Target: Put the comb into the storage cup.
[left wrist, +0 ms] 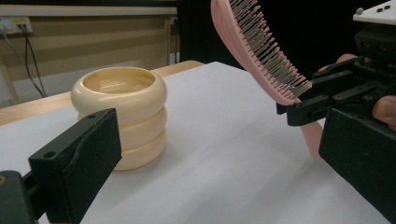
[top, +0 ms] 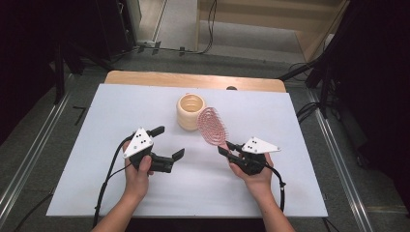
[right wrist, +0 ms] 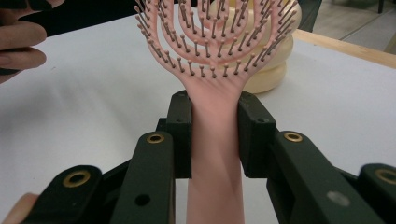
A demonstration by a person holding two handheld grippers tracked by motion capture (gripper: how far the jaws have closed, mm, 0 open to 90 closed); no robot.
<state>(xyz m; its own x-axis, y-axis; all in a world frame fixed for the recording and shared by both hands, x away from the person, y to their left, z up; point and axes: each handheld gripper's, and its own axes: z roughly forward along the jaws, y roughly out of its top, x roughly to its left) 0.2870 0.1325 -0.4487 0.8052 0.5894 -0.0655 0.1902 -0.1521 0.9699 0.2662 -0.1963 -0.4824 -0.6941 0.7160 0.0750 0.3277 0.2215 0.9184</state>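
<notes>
A pink hairbrush (top: 211,125) with open loops and grey bristles stands tilted over the white table, its head leaning toward a cream ribbed cup (top: 191,111). My right gripper (top: 226,146) is shut on the brush's handle, and in the right gripper view both pads (right wrist: 182,135) press on that handle below the brush head (right wrist: 215,37). My left gripper (top: 169,141) sits left of the brush, open and holding nothing. From the left gripper view (left wrist: 224,140), the cup (left wrist: 121,107) stands upright and looks empty, with the brush (left wrist: 261,51) at the right.
A white board (top: 121,183) covers the table, with a strip of wood (top: 193,79) showing at its far edge. Black cables trail from both grippers toward the near edge. Dark stands and floor cables flank the table on both sides.
</notes>
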